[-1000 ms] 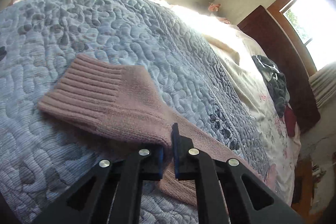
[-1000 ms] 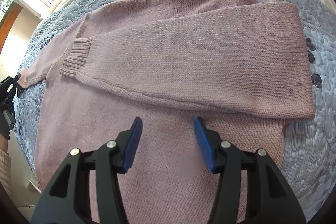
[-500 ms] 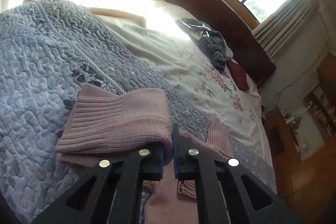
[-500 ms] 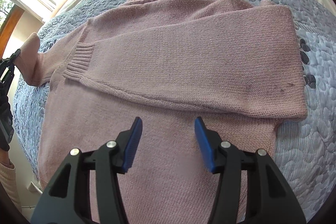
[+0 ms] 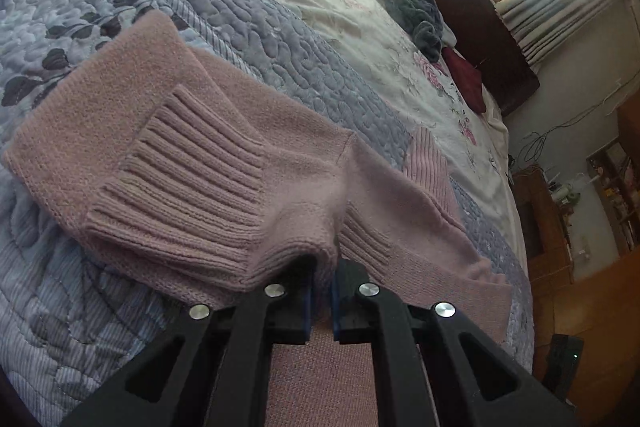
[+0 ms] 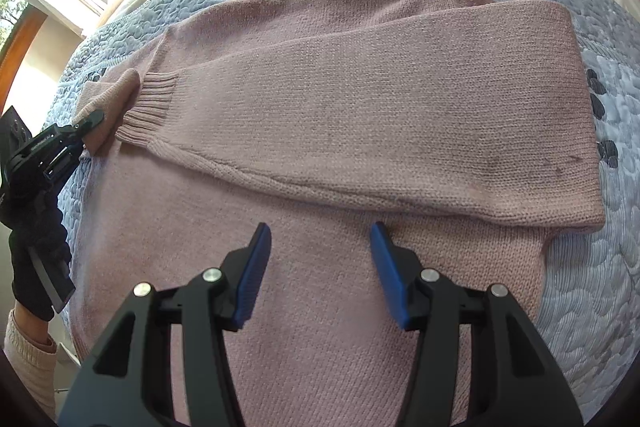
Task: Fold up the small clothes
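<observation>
Left wrist view: my left gripper (image 5: 322, 291) pinches the pink sweater (image 6: 360, 107) sleeve cuff (image 5: 192, 195).
My right gripper (image 6: 316, 267) hovers above the sweater, fingers spread wide, holding nothing.

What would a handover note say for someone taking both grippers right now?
Left gripper: shut on the cuff end of one sleeve, held over the pink knitted turtleneck sweater.
Right gripper: open, empty, over the sweater's lower body.
Sweater lies flat on the grey-blue quilted bedspread, collar away from the right camera.
Done: the other sleeve is folded across the chest.
Left: lay the held sleeve across, release, then fold the body.
</observation>
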A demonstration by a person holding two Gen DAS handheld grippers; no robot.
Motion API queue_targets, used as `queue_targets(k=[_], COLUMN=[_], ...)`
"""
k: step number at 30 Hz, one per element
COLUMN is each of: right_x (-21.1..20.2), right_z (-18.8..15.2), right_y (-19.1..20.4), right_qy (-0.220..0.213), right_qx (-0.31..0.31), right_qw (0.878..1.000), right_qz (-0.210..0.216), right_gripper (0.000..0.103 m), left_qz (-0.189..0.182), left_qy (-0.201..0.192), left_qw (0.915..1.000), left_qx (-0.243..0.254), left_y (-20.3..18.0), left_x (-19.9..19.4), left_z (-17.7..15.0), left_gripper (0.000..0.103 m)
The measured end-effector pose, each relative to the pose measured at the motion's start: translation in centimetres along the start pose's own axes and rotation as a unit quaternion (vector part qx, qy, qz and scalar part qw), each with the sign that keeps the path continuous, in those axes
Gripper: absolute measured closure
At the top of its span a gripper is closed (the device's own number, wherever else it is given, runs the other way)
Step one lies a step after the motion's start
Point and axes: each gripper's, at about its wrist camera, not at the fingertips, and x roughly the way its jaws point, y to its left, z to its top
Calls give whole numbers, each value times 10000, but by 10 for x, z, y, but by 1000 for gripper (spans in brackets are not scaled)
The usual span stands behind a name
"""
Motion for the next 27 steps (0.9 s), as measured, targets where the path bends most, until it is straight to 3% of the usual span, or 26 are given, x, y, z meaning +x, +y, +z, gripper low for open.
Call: queue_targets(k=[6, 9, 12, 17, 21, 24, 27], right_x=[3, -1, -6, -5, 1, 9, 18], right_z=[6, 11, 19, 40, 55, 63, 72], right_y=[3, 8, 22, 61, 98, 119, 137], right_qy=[73, 70, 4, 4, 41, 132, 239], right_qx=[6, 43, -49, -141, -376, -437, -435], right_qw=[10000, 10000, 9999, 9983, 9970, 9956, 9944], right_qz=[-55, 31, 122, 565, 680, 812, 937], right_gripper=[50, 50, 50, 50, 50, 50, 50], left_qz=[-47, -378, -487, 149, 852, 1088, 1071], left_qy=[376, 649, 402, -230, 68, 425, 469], left_qw=[9992, 9971, 9974, 9979, 9948, 9920, 9919], left_qx=[115, 151, 347, 590, 560, 488, 502], left_y=[9, 10, 12, 23, 46, 66, 75], left_x=[2, -24, -63, -92, -60, -39, -33], left_z=[-17, -22, -12, 40, 67, 68, 64], left_gripper=[93, 92, 91, 84, 84, 86, 86])
